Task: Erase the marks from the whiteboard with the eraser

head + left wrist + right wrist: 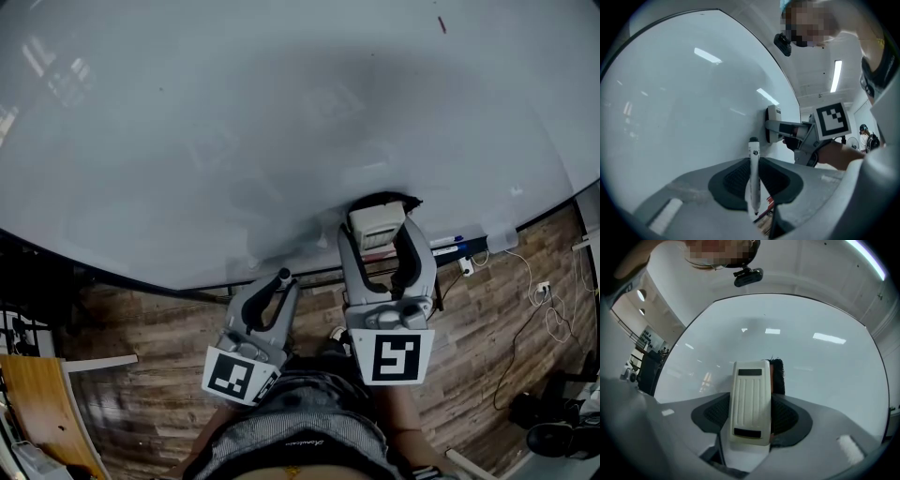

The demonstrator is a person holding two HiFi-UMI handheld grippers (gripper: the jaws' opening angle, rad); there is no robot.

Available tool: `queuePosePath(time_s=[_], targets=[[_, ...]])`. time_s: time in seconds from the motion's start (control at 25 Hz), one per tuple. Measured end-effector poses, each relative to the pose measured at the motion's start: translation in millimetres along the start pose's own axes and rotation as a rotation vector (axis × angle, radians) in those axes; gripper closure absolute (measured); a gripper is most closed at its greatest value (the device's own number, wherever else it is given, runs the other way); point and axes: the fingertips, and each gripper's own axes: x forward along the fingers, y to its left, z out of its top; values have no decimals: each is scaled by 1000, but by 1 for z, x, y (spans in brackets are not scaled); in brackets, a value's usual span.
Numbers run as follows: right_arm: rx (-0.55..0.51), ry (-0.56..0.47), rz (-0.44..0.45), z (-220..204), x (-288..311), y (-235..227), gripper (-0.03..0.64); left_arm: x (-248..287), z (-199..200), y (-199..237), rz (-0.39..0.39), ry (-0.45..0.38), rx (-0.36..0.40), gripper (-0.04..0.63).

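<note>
The whiteboard fills most of the head view; its surface looks clean apart from a small red mark at the top right. My right gripper is shut on a cream eraser, whose black felt is pressed against the board's lower part. The eraser shows between the fingers in the head view too. My left gripper is shut on a white marker with a black cap, held just below the board's bottom edge.
The marker tray runs along the board's lower right edge. Wood-pattern floor lies below, with white cables and a wall plug at the right. A wooden piece stands at the lower left.
</note>
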Motion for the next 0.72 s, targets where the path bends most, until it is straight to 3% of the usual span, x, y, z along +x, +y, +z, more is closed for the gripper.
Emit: queuePosePath(time_s=[0.28, 0.72], targets=[[114, -40, -15, -15, -2, -4, 353, -2, -1, 9, 12, 4, 5, 520], [202, 101, -1, -109, -19, 5, 354, 0, -9, 8, 3, 24, 11, 520]])
